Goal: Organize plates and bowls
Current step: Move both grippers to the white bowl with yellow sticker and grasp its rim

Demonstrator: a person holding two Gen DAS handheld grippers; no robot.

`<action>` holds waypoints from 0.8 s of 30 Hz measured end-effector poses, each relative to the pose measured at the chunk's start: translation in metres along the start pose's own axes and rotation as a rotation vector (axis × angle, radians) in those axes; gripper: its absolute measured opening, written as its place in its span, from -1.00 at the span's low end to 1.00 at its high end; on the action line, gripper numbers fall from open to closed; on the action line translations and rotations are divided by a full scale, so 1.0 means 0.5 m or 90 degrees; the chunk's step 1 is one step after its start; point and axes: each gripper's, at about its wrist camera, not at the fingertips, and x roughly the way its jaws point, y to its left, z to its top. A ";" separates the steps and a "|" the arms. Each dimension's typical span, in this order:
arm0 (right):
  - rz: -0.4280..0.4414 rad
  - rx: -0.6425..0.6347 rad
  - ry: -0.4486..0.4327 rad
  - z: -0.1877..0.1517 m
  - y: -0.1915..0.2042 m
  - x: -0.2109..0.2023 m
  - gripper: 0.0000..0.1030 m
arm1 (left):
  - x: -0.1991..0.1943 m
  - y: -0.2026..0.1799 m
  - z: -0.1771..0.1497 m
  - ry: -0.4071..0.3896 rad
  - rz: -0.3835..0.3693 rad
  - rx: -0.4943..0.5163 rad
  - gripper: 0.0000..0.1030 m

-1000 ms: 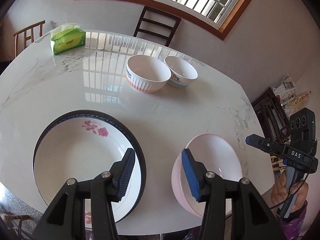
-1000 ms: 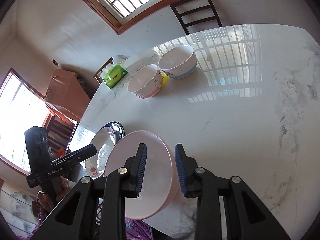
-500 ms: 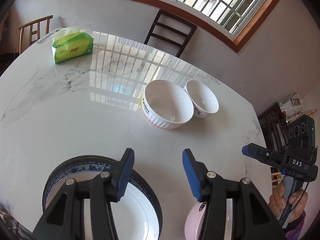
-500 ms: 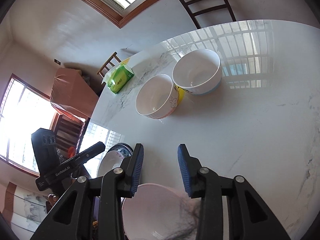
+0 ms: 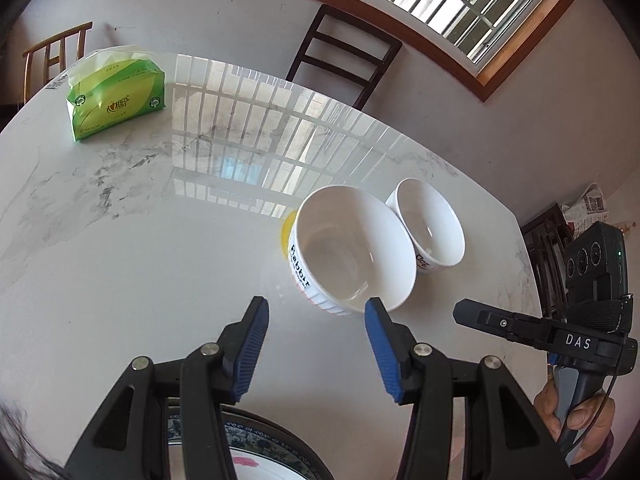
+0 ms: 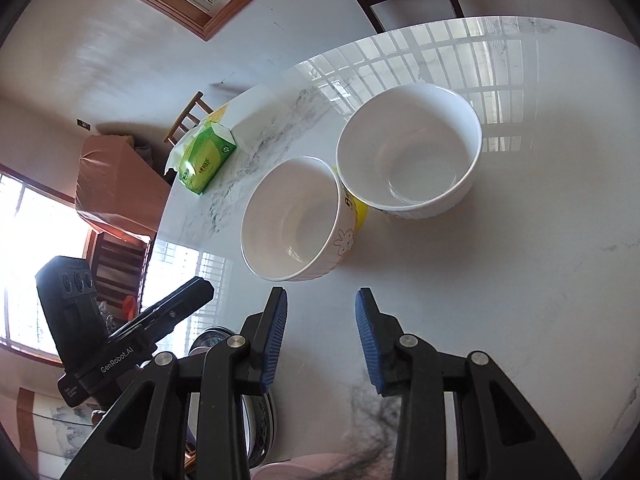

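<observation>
Both claws, left (image 5: pixel 316 304) and right (image 6: pixel 322 294), gape empty; only the right view shows, perhaps, a pink bowl (image 6: pixel 296 470).

We count two white bowls on the table: the wider ribbed bowl (image 5: pixel 352 256) and the smaller bowl (image 5: pixel 432 230) touching it. We see one plate (image 5: pixel 256 454) with a dark patterned rim at the near edge, mostly hidden, and one pink bowl (image 6: pixel 304 468), of which only a sliver shows. There is one green tissue pack (image 5: pixel 116 98). We count two chairs beyond the table: one dark chair (image 5: pixel 344 58) and one light wooden chair (image 5: pixel 56 56). The marble table (image 5: pixel 120 248) itself is one.
</observation>
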 end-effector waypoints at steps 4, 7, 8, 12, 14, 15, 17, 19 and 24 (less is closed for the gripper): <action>-0.007 0.010 0.011 0.019 0.004 0.036 -0.33 | 0.030 0.006 0.019 0.014 0.001 -0.006 -0.01; -0.020 0.017 0.012 0.031 0.009 0.054 -0.33 | 0.050 0.006 0.028 0.022 0.005 -0.004 -0.01; -0.021 0.018 0.013 0.035 0.009 0.060 -0.33 | 0.057 0.005 0.033 0.024 0.002 -0.003 -0.01; -0.028 0.024 0.013 0.052 0.013 0.073 -0.33 | 0.077 0.004 0.038 0.027 0.010 0.002 -0.01; -0.045 0.027 0.016 0.056 0.014 0.080 -0.33 | 0.086 0.005 0.038 0.029 0.015 0.001 -0.01; -0.053 0.031 0.016 0.058 0.014 0.086 -0.33 | 0.091 0.005 0.038 0.028 0.014 0.000 -0.01; -0.058 0.034 0.022 0.062 0.014 0.099 -0.33 | 0.099 0.008 0.038 0.027 0.021 -0.008 -0.01; -0.067 0.040 0.020 0.063 0.011 0.108 -0.33 | 0.108 0.011 0.035 0.029 0.014 -0.013 -0.01; -0.076 0.040 0.034 0.065 0.005 0.139 -0.57 | 0.131 0.009 0.024 0.046 0.015 -0.018 -0.49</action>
